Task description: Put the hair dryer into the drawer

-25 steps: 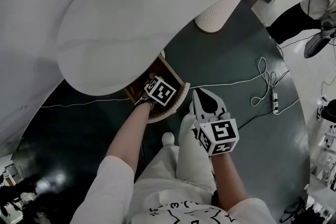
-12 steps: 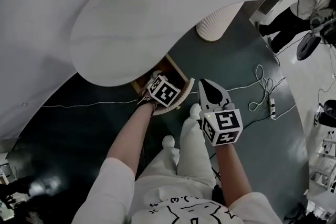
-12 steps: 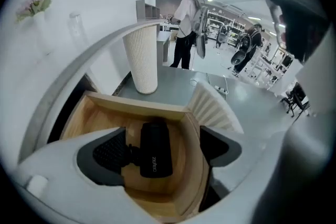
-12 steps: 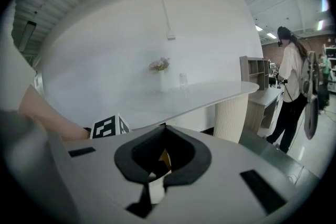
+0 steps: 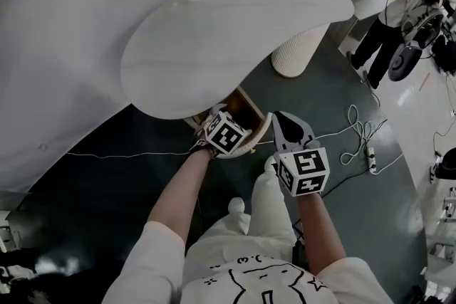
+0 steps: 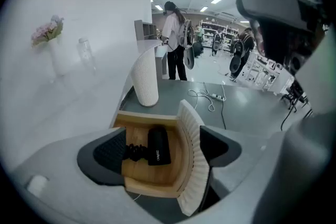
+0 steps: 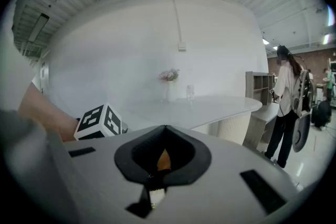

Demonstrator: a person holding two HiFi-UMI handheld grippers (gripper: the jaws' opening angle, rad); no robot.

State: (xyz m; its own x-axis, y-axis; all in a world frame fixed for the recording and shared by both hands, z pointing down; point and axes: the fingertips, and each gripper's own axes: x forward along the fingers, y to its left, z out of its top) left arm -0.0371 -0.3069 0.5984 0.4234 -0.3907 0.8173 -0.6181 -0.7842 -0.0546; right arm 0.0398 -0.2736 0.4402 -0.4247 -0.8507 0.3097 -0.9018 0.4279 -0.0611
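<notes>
Hair dryer (image 6: 158, 147) in wooden drawer (image 6: 147, 119) (open)

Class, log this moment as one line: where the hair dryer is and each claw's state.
hair dryer: lying inside open drawer | left claw: open, at drawer | right claw: shut, empty
</notes>
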